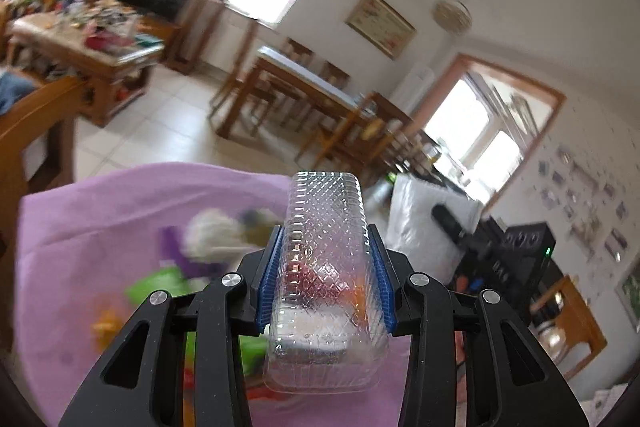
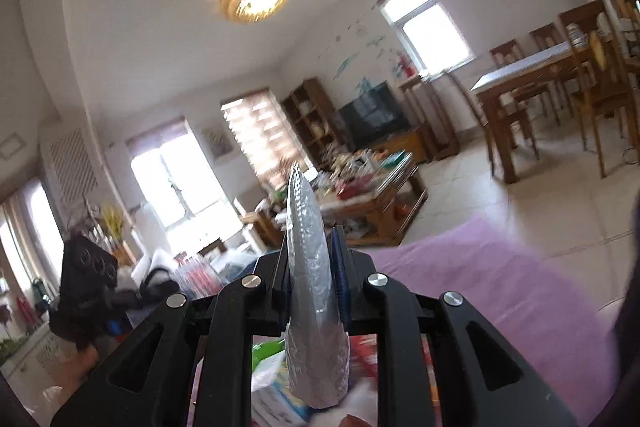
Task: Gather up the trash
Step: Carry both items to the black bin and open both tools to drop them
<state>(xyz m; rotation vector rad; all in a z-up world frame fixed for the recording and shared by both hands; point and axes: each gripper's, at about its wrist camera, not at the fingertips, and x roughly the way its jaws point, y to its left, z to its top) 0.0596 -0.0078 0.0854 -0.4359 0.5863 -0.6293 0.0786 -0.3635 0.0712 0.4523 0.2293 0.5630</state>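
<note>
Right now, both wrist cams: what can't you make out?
- Left wrist view: the litter on the purple cloth is motion-blurred; items unidentifiable.
- Left wrist view: the clear plastic tray in the left hand-held gripper distorts what lies behind it.
- Right wrist view: the foil piece in the right hand-held gripper shows edge-on; shape unclear.
- Right wrist view: packaging below the gripper is cut off by the bottom edge and the gripper frame.
- No trash bin appears in either view.

No text or label can be read
</note>
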